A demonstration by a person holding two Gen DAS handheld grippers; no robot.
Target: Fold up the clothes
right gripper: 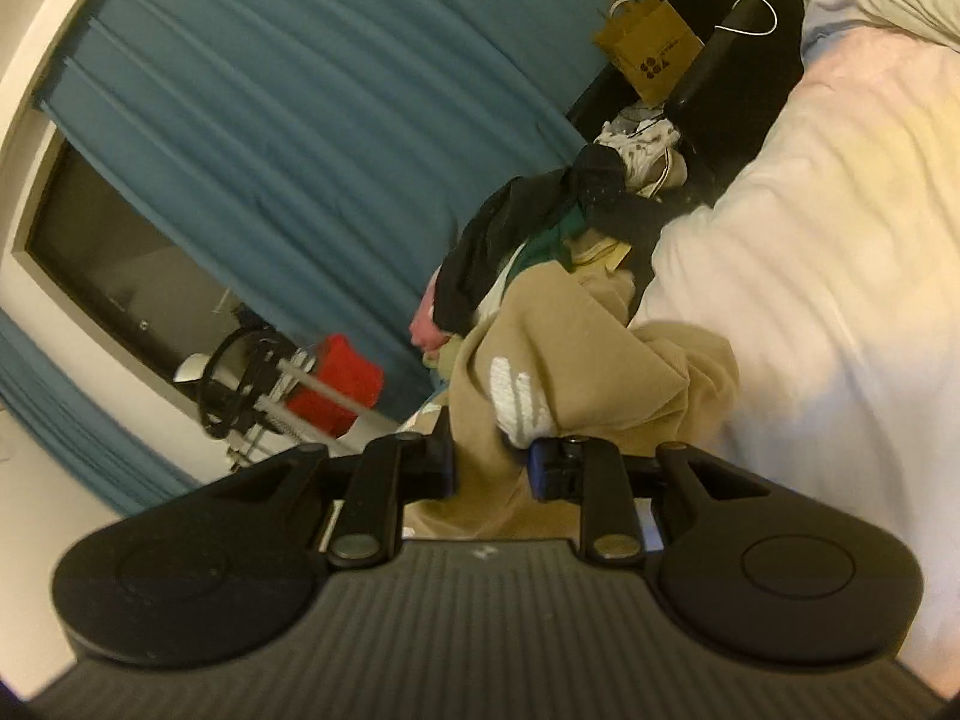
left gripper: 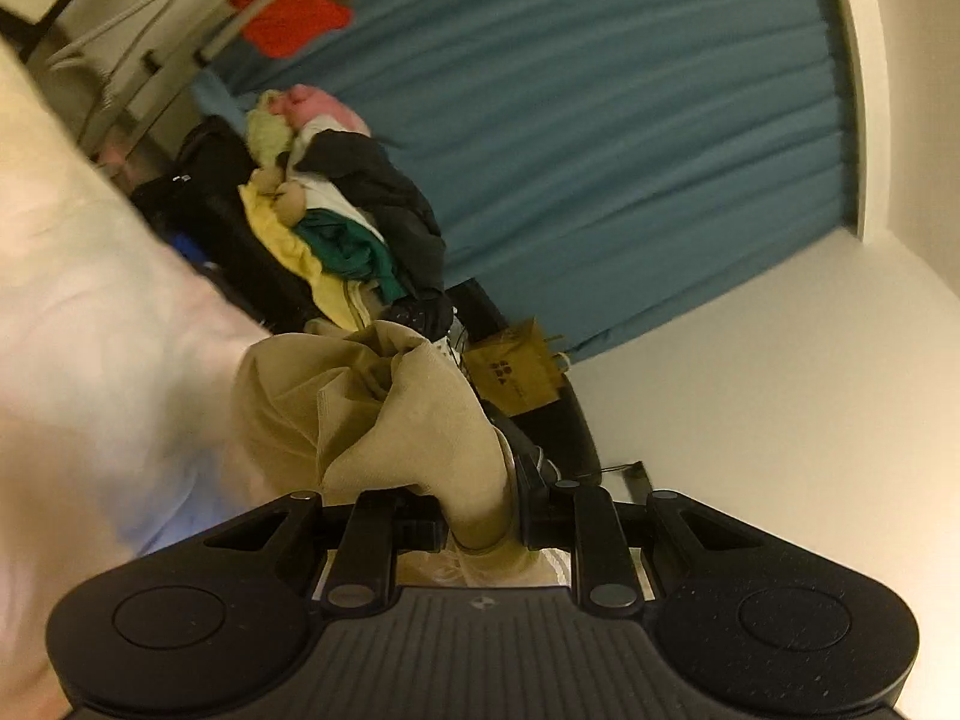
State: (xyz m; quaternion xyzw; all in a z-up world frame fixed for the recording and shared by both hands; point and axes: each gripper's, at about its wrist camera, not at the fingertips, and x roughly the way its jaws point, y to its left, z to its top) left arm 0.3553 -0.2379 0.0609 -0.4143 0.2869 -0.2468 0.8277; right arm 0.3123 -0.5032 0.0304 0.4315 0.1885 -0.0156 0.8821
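A beige garment (left gripper: 372, 408) hangs bunched in front of the left wrist camera, and my left gripper (left gripper: 480, 525) is shut on a fold of it. In the right wrist view the same beige garment (right gripper: 570, 348), with a white printed mark, is clamped in my right gripper (right gripper: 489, 462), which is shut on its cloth. The garment lies partly against the white bed (right gripper: 810, 270). Both views are tilted steeply.
A pile of mixed clothes (left gripper: 342, 210), black, green, yellow and pink, lies on a dark chair beside the bed (left gripper: 90, 330). A brown paper bag (right gripper: 651, 54) stands behind it. Blue curtains (left gripper: 600, 120) cover the wall. A drying rack with a red cloth (right gripper: 336, 384) stands by the window.
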